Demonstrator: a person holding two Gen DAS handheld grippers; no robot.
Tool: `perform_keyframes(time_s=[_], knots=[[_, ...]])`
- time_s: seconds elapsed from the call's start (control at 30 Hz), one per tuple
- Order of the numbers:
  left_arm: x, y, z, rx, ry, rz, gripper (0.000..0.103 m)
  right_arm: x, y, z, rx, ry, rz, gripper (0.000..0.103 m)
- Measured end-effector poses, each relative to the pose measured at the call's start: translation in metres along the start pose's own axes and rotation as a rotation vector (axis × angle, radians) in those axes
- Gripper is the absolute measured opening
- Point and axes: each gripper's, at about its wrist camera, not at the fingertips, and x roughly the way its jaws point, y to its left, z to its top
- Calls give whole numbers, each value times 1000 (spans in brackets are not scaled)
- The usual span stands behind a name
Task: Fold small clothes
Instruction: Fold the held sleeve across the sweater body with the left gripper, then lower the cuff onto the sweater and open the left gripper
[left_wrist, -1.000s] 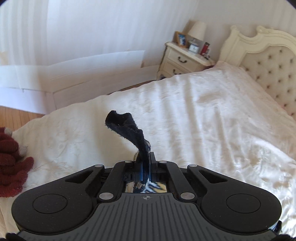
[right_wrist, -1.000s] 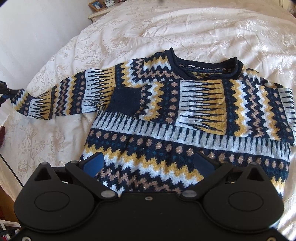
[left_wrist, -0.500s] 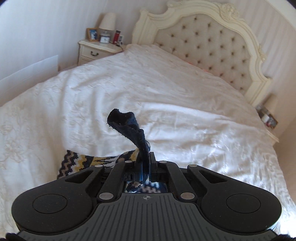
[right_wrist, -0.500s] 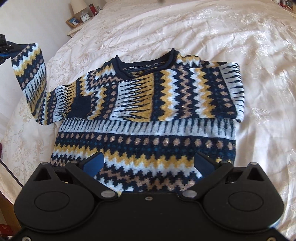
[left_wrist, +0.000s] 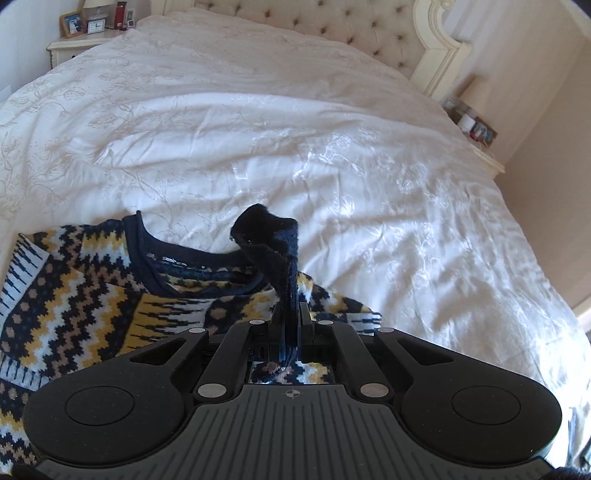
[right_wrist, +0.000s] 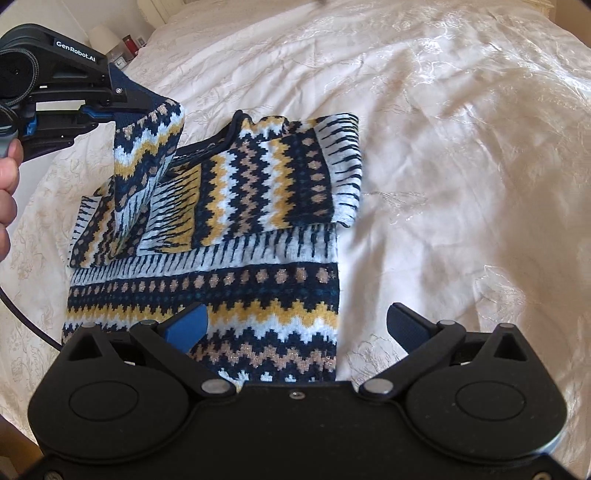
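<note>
while the sweater (right_wrist: 236, 236) lies flat on the white bedspread (right_wrist: 443, 147) | left gripper (left_wrist: 291, 317) is clamped on the navy cuff (left_wrist: 273, 240), holding that sleeve (right_wrist: 147, 147) raised over the sweater's chest | other sleeve already folded across | right gripper (right_wrist: 295, 325) hangs over the hem, jaws spread wide, gripping nothing

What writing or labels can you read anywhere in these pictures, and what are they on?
"GenRobot.AI": white letters on the black body of the left gripper, seen from the right wrist camera.
Neck label inside the sweater collar: pale marks, too blurred to read.
Clock on the bedside table: face too small to read.
Nothing else legible.
</note>
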Motion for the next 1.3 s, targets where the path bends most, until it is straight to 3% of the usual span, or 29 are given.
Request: perform_keyframes(time_s=[0.17, 0.3, 0.5, 0.63, 0.8, 0.97, 1.17, 1.3], knots=[[11, -15, -8, 67, 47, -13, 9, 2, 0, -4, 14, 6, -13, 103], [5, -16, -7, 85, 37, -85, 29, 4, 7, -4, 27, 10, -26, 103], [-13, -9, -2, 158, -2, -133, 29, 8, 22, 1, 24, -1, -45, 103], [-20, 24, -7, 189, -11, -49, 36, 9, 29, 11, 15, -48, -28, 103], [-13, 93, -31, 222, 59, 155, 36, 14, 36, 31, -8, -133, -7, 103], [-4, 162, -47, 163, 142, 287, 36, 23, 45, 49, -38, -155, -44, 103], [12, 207, -40, 84, 179, 366, 36, 32, 42, 58, -6, -171, -75, 102], [35, 227, -45, 22, 256, 379, 42, 44, 31, 68, 36, -131, -31, 81]])
